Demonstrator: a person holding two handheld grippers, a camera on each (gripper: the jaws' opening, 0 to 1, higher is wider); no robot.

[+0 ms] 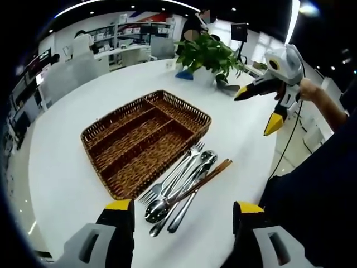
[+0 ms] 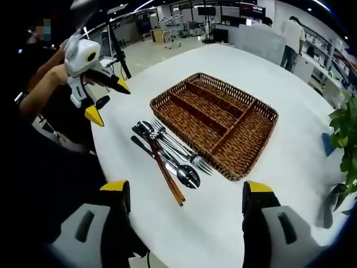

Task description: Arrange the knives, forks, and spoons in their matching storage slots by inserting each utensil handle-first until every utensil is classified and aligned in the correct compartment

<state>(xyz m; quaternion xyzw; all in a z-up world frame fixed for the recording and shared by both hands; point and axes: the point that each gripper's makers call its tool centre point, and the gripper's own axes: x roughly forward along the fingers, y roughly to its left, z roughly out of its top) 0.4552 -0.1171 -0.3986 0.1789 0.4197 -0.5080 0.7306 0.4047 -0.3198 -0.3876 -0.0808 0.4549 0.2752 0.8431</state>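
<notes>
An empty brown wicker tray [image 1: 146, 142] [image 2: 215, 120] with three long slots and one cross slot sits on the round white table [image 1: 72, 167]. Beside it lies a pile of steel forks [image 1: 170, 181] [image 2: 184, 151] and spoons [image 1: 158, 209] [image 2: 187, 176], with a pair of brown chopsticks [image 1: 206, 177] [image 2: 168, 178] across them. My left gripper [image 1: 184, 209] [image 2: 109, 101] hangs open just short of the pile, holding nothing. My right gripper [image 2: 187, 190] [image 1: 257, 110] is also open and holds nothing, on the opposite side of the pile.
A potted green plant [image 1: 206, 53] [image 2: 347, 128] and a blue object [image 1: 184, 74] stand at the table's far side from the utensils. The person's arm and dark clothes [image 1: 318, 184] are by the table edge. Desks and people fill the room behind.
</notes>
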